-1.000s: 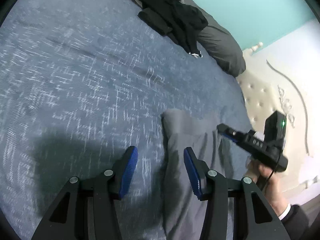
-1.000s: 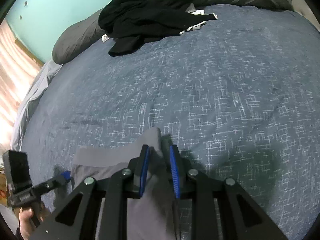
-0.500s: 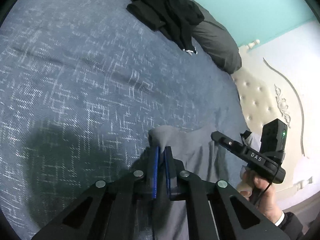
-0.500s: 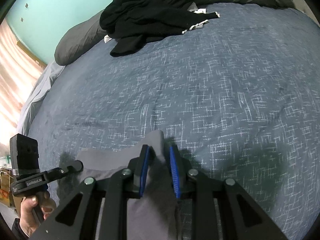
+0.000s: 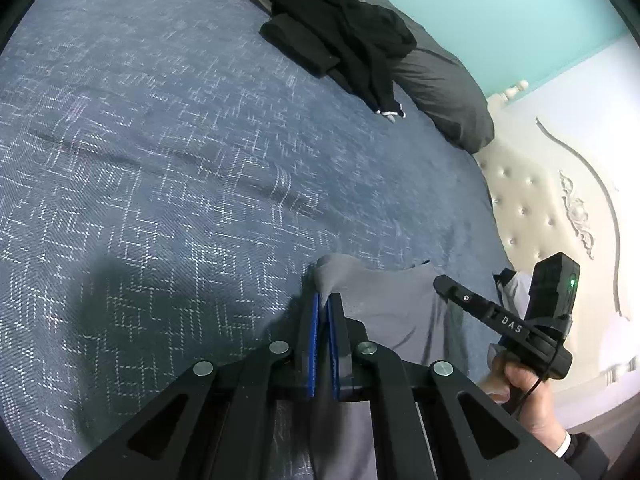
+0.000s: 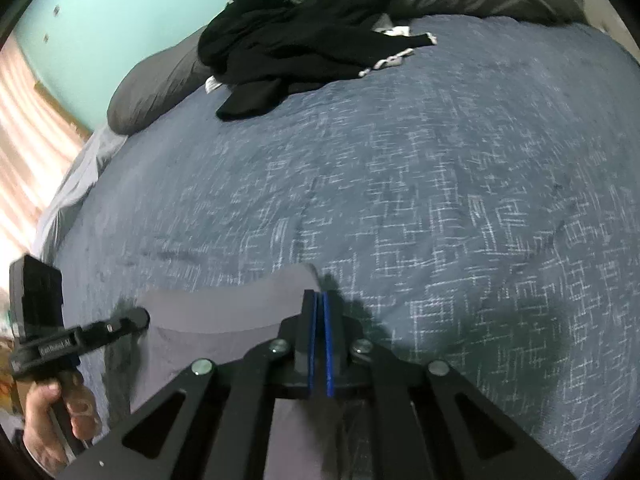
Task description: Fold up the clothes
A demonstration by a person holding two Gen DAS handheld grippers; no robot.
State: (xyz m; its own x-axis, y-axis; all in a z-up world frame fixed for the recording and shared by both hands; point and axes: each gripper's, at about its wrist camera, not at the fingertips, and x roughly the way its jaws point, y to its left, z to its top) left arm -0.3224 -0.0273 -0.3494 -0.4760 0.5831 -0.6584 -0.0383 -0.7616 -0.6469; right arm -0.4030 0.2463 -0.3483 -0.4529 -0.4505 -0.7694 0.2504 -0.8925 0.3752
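Observation:
A grey garment [image 5: 384, 304] lies on the blue patterned bedspread [image 5: 160, 160] near the bed's edge. My left gripper [image 5: 323, 300] is shut on one far corner of it, and the cloth bunches up just past the blue pads. In the right wrist view the same grey garment [image 6: 224, 308] spreads to the left. My right gripper [image 6: 320, 296] is closing its jaws tight on the other far corner, with cloth pinched between the pads. Each gripper shows in the other's view, held by a hand: the right one [image 5: 444, 282] and the left one [image 6: 140, 316].
A heap of black clothes [image 5: 344, 28] lies at the far end of the bed, against dark grey pillows [image 5: 444, 92]. A cream tufted headboard [image 5: 532, 208] stands beside the bed on the right. The teal wall [image 6: 120, 20] is behind the pillows.
My left gripper moved onto the garment's corner and closed on it from wide open. My right gripper's narrow gap shut onto the other corner; it stayed in place.

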